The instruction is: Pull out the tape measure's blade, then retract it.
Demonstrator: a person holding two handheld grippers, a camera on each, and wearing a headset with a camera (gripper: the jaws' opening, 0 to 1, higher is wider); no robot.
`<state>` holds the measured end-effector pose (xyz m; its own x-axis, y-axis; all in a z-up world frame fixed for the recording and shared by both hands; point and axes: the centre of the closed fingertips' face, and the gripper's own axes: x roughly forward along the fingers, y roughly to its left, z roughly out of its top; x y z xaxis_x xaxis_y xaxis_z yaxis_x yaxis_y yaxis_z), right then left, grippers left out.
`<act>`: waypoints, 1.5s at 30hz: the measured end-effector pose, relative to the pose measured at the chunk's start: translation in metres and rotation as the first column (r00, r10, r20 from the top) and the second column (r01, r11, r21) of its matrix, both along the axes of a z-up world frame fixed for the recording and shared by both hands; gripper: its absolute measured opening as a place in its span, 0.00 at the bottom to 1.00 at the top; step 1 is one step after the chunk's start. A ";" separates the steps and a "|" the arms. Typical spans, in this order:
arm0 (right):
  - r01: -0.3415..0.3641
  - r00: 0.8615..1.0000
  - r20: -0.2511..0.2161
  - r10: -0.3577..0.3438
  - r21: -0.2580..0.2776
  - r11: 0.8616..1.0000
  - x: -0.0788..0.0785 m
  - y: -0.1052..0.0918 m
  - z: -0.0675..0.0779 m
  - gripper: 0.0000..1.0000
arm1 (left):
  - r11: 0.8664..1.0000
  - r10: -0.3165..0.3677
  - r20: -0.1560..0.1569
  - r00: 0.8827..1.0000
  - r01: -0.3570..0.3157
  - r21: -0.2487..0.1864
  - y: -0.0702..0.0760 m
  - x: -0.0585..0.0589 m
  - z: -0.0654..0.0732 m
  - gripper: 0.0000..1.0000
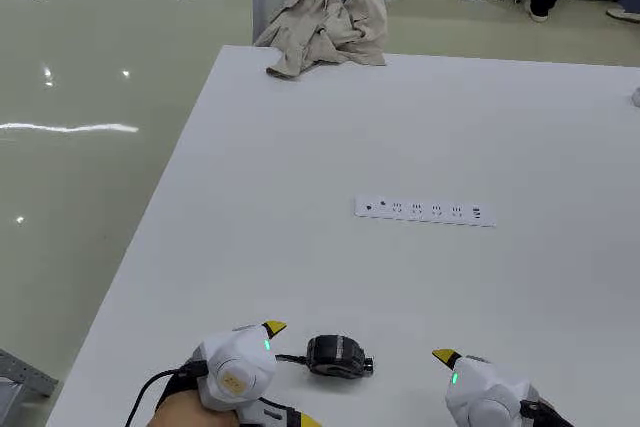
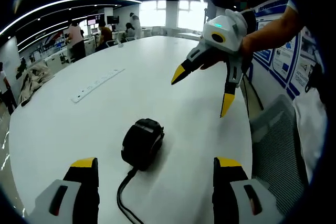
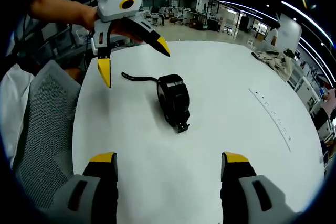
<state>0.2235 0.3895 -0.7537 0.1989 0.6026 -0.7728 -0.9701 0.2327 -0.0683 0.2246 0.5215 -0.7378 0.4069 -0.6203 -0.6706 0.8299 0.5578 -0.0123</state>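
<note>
A black tape measure (image 1: 338,356) (image 2: 142,141) (image 3: 174,99) with a black wrist strap lies on the white table (image 1: 400,147) near the front edge, its blade drawn in. My left gripper (image 1: 284,372) (image 2: 149,165) hovers just left of it, open and holding nothing, with the strap trailing toward it. My right gripper (image 1: 447,359) (image 3: 167,160) stands open to the tape's right, a short way off. Each gripper appears in the other's view, with the right gripper (image 2: 202,92) and the left gripper (image 3: 134,59) both spread wide.
A white power strip (image 1: 424,211) lies mid-table. A beige jacket (image 1: 325,17) is heaped on the far edge over a chair. A mesh chair (image 2: 278,145) stands by the near edge. People stand in the far background.
</note>
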 end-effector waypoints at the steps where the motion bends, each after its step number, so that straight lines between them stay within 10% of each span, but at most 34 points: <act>1: -0.010 1.000 0.001 0.010 0.000 1.000 0.000 0.002 0.000 0.82 | 1.000 -0.016 0.003 1.000 0.016 0.010 -0.001 0.000 -0.001 0.87; 45: -0.223 0.975 -0.027 0.222 -0.050 0.974 0.039 0.043 -0.053 0.65 | 0.961 -0.257 -0.023 0.966 0.258 0.095 -0.028 0.034 -0.041 0.70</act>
